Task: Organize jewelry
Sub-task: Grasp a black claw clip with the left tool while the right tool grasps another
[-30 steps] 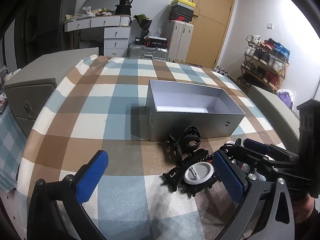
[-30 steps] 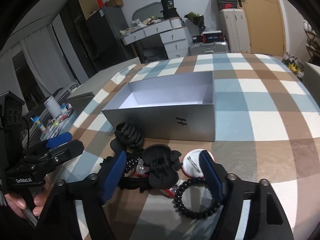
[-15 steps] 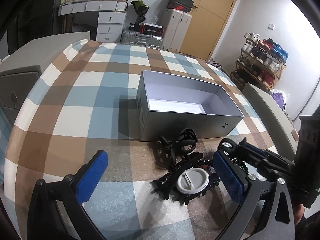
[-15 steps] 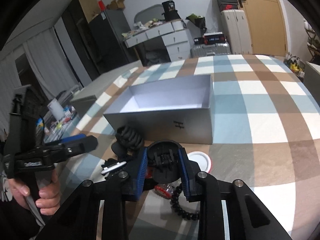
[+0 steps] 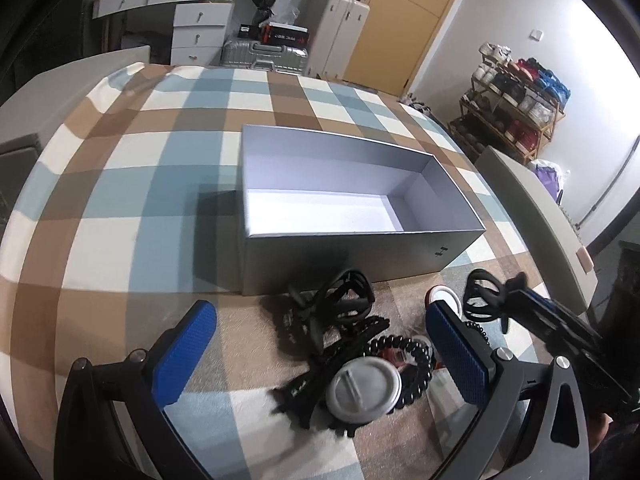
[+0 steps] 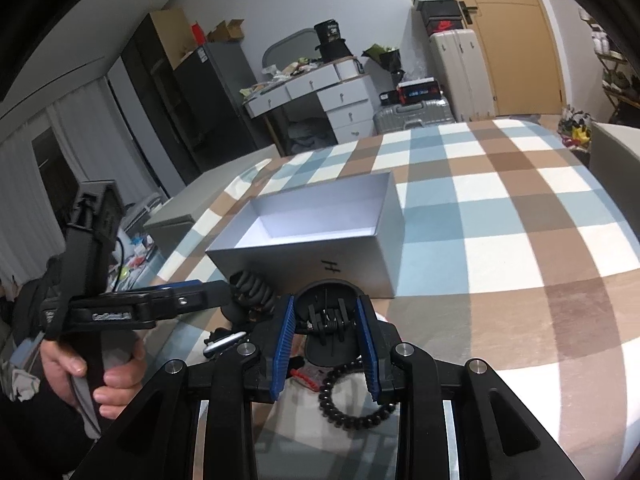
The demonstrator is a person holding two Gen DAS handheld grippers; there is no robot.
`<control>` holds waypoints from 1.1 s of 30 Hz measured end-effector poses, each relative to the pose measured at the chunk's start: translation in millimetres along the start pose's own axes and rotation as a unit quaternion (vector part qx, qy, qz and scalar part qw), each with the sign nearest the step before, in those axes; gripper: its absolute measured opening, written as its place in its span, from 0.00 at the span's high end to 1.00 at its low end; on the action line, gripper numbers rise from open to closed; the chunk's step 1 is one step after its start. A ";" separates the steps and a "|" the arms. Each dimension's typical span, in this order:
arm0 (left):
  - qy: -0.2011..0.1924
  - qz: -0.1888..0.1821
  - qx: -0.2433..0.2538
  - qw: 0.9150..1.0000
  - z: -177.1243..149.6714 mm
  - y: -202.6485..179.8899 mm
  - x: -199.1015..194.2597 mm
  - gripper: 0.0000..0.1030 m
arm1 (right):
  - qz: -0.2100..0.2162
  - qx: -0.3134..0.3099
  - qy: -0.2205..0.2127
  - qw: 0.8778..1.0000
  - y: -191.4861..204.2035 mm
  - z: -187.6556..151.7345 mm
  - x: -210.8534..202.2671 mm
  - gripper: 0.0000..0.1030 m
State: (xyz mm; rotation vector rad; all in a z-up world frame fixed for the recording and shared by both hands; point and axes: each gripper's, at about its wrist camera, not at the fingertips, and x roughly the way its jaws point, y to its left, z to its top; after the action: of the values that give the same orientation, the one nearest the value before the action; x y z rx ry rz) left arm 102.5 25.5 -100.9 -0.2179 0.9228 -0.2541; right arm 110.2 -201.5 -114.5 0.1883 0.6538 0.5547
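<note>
An open grey box (image 5: 352,208) stands on the checked table, empty inside; it also shows in the right wrist view (image 6: 320,232). In front of it lies a pile of black hair clips (image 5: 340,308), a black bead bracelet (image 5: 404,356) and a round white tin (image 5: 362,392). My right gripper (image 6: 326,344) is shut on a black claw clip (image 6: 328,320) and holds it above the pile; the clip also shows in the left wrist view (image 5: 486,294). A bead bracelet (image 6: 352,400) lies below it. My left gripper (image 5: 320,360) is open and empty over the pile.
The checked tablecloth (image 5: 140,184) covers the table to the left of and behind the box. A grey cabinet (image 6: 176,216) stands off the table's left edge. Drawers, suitcases (image 5: 264,52) and a shoe rack (image 5: 516,108) line the far walls.
My right gripper closed on the black claw clip and lifted it off the pile. My left gripper moved closer over the pile, still open.
</note>
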 end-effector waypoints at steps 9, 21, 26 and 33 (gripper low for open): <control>0.040 -0.021 -0.016 0.999 1.9 -2.4 11.7 0.32 | 0.004 0.008 -0.001 1.000 -5.6 -1.2 -1.4 0.72; 0.051 -0.031 -0.009 0.998 -1.1 -0.4 10.0 0.63 | 0.002 0.012 0.000 1.000 -6.8 -3.5 -2.2 0.71; 0.046 -0.031 -0.002 0.998 -3.8 -1.8 5.3 0.63 | 0.004 0.004 -0.005 1.000 -1.6 -2.0 -4.7 0.72; 0.032 -0.032 -0.003 0.999 -6.3 -0.7 -7.8 0.63 | 0.008 -0.008 -0.013 1.000 9.0 1.5 -6.7 0.72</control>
State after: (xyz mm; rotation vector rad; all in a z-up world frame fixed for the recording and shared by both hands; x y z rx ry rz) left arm 92.8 26.7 -98.6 -0.2462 0.9806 -0.3191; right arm 102.9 -197.5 -106.8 0.1858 0.6221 0.5714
